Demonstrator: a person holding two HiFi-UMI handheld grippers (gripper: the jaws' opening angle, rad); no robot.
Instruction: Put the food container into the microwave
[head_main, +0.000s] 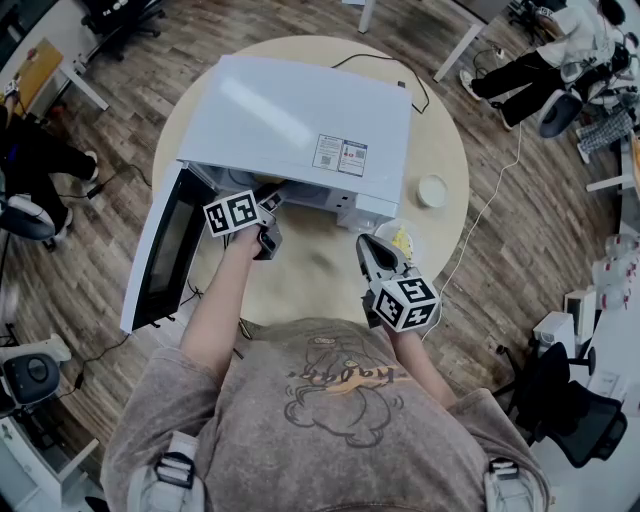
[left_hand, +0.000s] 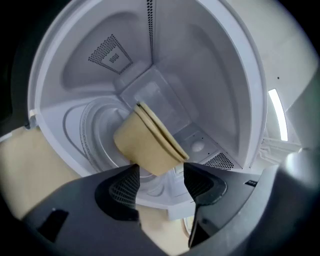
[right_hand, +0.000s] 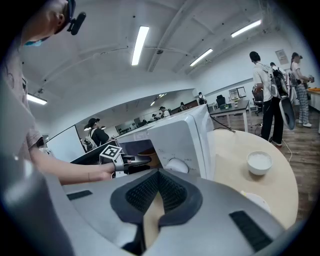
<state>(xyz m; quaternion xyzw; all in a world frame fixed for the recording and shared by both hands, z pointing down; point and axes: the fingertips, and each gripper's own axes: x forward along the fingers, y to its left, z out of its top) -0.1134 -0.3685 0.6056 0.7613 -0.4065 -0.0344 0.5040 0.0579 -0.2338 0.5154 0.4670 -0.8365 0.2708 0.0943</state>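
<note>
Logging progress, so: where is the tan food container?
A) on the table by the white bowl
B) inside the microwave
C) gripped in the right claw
B: the food container lies in the microwave cavity, just past the left claw, whose jaws stand apart.

Left gripper (left_hand: 161, 169) fingers apart, right gripper (right_hand: 159, 174) fingers together, both tilted downward

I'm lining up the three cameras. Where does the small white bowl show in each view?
Head view: small white bowl on the round table, right of the microwave.
Left gripper view: not in it; this view looks into the microwave's cavity.
Right gripper view: bowl at right on the table, right of the microwave.
Shared landmark: the microwave.
</note>
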